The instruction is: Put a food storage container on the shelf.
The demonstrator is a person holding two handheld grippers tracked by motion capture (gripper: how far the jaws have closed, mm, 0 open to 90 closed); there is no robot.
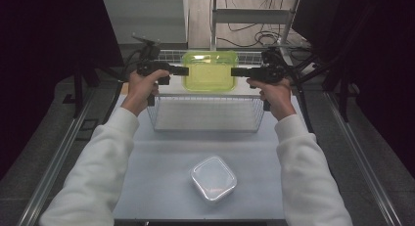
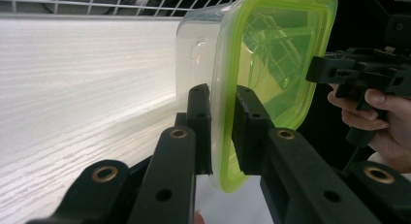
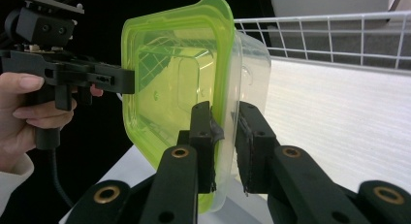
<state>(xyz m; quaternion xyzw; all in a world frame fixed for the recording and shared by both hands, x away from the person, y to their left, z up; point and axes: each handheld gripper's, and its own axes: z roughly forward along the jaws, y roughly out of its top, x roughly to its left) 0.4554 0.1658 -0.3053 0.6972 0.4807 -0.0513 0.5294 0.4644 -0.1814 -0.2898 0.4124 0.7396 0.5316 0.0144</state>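
Observation:
A clear food container with a yellow-green lid (image 1: 210, 71) is held between my two grippers over the white board (image 1: 169, 89) on top of the wire rack. My left gripper (image 1: 183, 70) is shut on its left rim and my right gripper (image 1: 235, 72) on its right rim. In the left gripper view the jaws (image 2: 223, 118) pinch the lid's edge (image 2: 271, 54), with the other gripper (image 2: 317, 71) at the far side. In the right gripper view the jaws (image 3: 225, 132) close on the rim of the container (image 3: 169, 83). I cannot tell whether the base touches the board.
A wire rack (image 1: 205, 116) stands at the table's middle back, with mesh (image 3: 339, 35) rising behind the board. A second clear lidded container (image 1: 213, 178) lies on the white table (image 1: 156, 177) near the front. Metal rails (image 1: 54, 162) run along both sides. Cables lie on the floor behind.

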